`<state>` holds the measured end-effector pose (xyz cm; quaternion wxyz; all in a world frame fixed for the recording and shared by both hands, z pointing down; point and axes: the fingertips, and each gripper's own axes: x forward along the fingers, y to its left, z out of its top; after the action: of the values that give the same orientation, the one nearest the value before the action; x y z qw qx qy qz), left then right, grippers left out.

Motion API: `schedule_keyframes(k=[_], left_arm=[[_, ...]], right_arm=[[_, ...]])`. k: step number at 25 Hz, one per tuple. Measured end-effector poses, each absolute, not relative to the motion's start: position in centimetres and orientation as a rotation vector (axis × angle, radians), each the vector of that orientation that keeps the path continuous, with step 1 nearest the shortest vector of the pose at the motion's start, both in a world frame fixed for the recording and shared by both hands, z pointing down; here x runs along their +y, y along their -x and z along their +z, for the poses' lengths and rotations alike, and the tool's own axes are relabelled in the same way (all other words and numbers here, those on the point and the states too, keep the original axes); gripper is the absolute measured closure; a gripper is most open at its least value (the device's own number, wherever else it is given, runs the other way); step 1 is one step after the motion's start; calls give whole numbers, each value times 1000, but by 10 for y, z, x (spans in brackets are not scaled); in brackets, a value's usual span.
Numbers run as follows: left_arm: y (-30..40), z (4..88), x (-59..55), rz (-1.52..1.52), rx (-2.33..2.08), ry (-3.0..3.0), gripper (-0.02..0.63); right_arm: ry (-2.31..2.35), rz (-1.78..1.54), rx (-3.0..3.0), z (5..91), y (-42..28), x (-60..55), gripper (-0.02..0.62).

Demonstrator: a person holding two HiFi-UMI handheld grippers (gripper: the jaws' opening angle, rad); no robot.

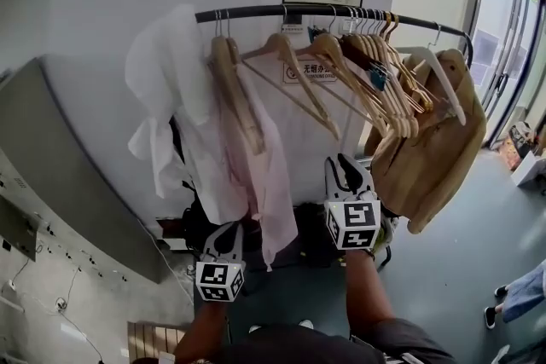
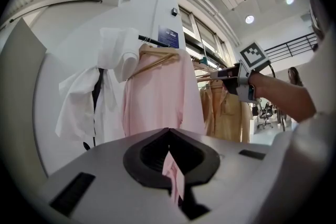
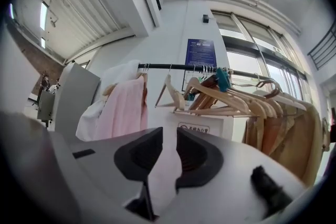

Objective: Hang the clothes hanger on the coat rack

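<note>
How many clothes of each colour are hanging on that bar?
white garment: 1
pink garment: 1
tan garment: 1 that I can tell apart; more may hide behind it
Total: 3

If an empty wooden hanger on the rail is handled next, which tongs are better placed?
Right, probably. The right tongs sit higher, just below the empty wooden hangers; something pale shows between their slightly parted jaws. The left tongs are lower, shut on the pink shirt.
</note>
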<state>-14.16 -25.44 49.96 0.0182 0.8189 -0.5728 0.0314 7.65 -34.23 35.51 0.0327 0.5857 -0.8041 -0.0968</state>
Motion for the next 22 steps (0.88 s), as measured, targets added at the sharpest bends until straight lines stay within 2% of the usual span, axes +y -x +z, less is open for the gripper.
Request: schedule_keyframes(k=[2,4,10,22], left_arm=[[134,500,-256,98,-1759,-2557,598],[127,500,-256,97,-1741,-2571,597],[114,496,-257,99,-1719,-2598,597],[98,480,-258,66,-1715,-2637,597]], right_arm=[[-1831,-276,-2440,375,-82,-334,550],[-1835,-238,-2424,396,-85,-324,577],[-1774,-146,-2462,443,-77,-295,580],[-1720,-207,-2503,449,-67,-279,580]])
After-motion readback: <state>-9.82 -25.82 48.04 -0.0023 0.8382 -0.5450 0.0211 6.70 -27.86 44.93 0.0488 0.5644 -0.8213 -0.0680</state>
